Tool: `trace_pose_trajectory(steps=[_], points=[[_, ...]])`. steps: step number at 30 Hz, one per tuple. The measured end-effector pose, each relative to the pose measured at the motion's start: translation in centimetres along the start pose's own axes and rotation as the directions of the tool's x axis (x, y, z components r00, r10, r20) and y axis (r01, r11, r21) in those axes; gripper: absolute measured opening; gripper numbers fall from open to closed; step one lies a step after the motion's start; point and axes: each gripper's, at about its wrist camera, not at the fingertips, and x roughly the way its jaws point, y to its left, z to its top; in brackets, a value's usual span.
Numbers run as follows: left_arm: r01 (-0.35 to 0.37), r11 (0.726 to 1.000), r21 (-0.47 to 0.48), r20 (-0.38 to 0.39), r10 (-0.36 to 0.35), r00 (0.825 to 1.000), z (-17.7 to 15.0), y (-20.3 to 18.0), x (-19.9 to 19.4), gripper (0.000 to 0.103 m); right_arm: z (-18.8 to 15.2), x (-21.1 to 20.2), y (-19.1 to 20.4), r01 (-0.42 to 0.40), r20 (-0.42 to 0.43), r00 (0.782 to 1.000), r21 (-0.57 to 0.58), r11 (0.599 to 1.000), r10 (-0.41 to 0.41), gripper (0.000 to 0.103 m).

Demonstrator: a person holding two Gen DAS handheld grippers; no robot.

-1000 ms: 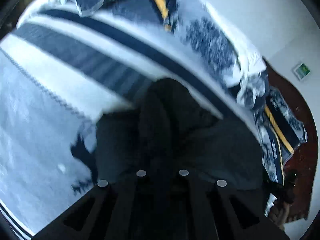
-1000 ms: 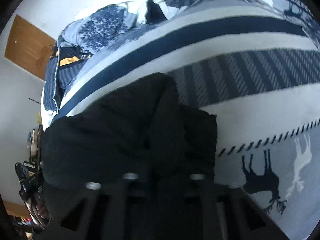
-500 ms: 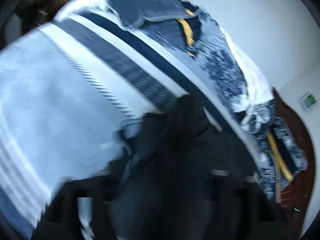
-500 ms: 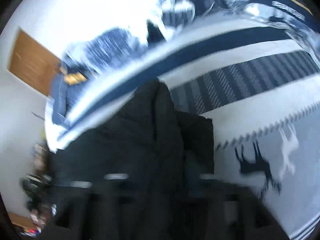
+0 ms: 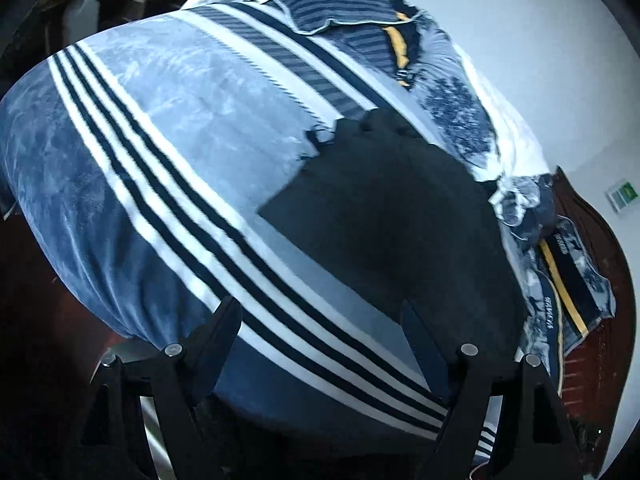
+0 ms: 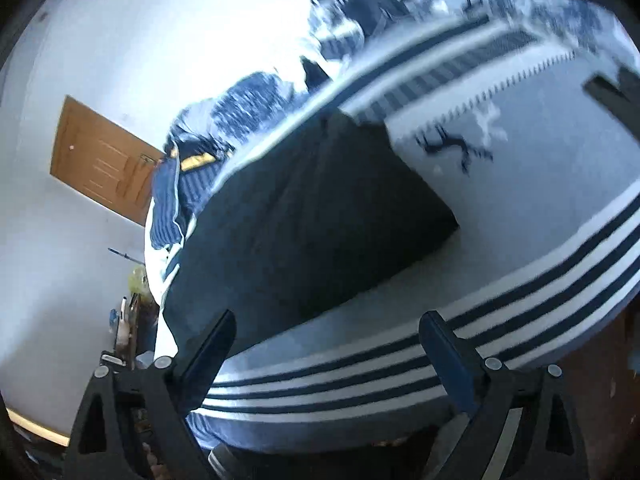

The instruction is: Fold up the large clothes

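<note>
Spread across a blue-and-white striped fleece blanket (image 5: 168, 152), the dark, flat-folded fabric garment (image 5: 392, 216) lies mid-frame, while the left gripper (image 5: 320, 344) and right gripper (image 6: 326, 340) hover empty at bottom, jaws apart, presumably freeing it.

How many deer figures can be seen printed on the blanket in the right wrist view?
2. A dark deer and a pale deer stand side by side on the blanket, just right of the black garment. The garment may hide others.
</note>
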Motion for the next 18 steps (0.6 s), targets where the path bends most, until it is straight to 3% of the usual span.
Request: trace_pose_trajectory(steps=[3, 4, 6, 11, 15, 18], points=[[0.047, 0.999, -0.011, 0.027, -0.047, 0.999, -0.2, -0.7, -1.5, 0.082, -0.2, -1.8, 0.3, -0.054, 0.063, 0.997, 0.065, 0.996, 0.050, 0.095], [0.038, 0.999, -0.016, 0.040, -0.037, 0.999, -0.2, -0.7, -1.7, 0.082, -0.3, -2.3, -0.1, -0.117, 0.082, 0.991, 0.107, 0.987, 0.109, 0.095], [0.010, 1.000, -0.028, 0.041, -0.009, 0.999, 0.0, -0.6, -1.6, 0.082, 0.6, -1.9, -0.2, -0.163, 0.067, 0.985, 0.129, 0.978, 0.156, 0.095], [0.002, 0.998, -0.066, 0.003, -0.002, 1.000, 0.8, 0.2, 0.3, 0.082, 1.4, -1.1, -0.8, -0.107, 0.040, 0.994, 0.102, 0.989, 0.104, 0.094], [-0.031, 0.997, -0.078, -0.028, 0.028, 0.999, 1.3, 0.7, 2.7, 0.082, 1.6, 2.3, -1.3, -0.064, -0.017, 0.998, 0.054, 0.997, 0.065, 0.094], [-0.018, 0.996, -0.091, -0.058, 0.013, 0.998, 1.6, 1.0, 4.7, 0.082, 1.3, 5.7, -1.9, -0.011, -0.094, 0.995, 0.025, 1.000, 0.014, 0.094]])
